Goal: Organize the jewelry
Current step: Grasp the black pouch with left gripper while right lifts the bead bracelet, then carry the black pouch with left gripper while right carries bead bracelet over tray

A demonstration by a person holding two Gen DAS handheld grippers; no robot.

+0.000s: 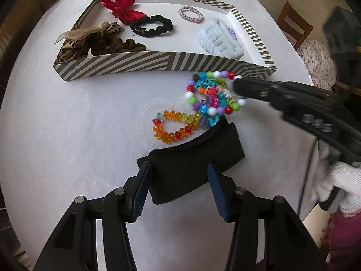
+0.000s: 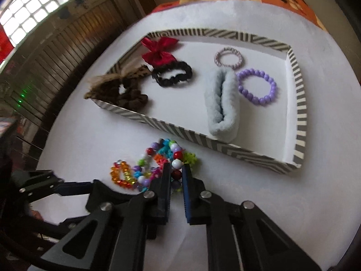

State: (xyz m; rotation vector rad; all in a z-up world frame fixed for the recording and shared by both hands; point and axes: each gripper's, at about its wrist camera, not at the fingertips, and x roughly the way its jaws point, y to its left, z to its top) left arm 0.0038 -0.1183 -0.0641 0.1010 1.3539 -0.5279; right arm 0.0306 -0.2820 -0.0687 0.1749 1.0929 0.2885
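A black fabric band [image 1: 191,155] lies on the white table. My left gripper [image 1: 179,180] is open and straddles its near part, one blue pad on each side. Just beyond it lies an orange and red crystal bracelet [image 1: 171,126] [image 2: 121,174], touching a heap of multicoloured bead bracelets [image 1: 209,94] [image 2: 158,160]. My right gripper [image 2: 177,168] [image 1: 234,85] comes in from the right and is shut on the big-bead bracelet of that heap, with a red bead between its pads. A striped tray [image 1: 158,61] [image 2: 180,128] stands right behind the heap.
The tray holds a red bow [image 2: 158,52], a black scrunchie [image 2: 171,74], brown scrunchies [image 2: 126,94], a pink hair tie [image 2: 227,57], a pale blue fluffy band [image 2: 222,103] and a purple bead bracelet [image 2: 257,88]. A white-gloved hand [image 1: 338,180] holds the right gripper. A wooden chair [image 1: 293,22] stands past the table's edge.
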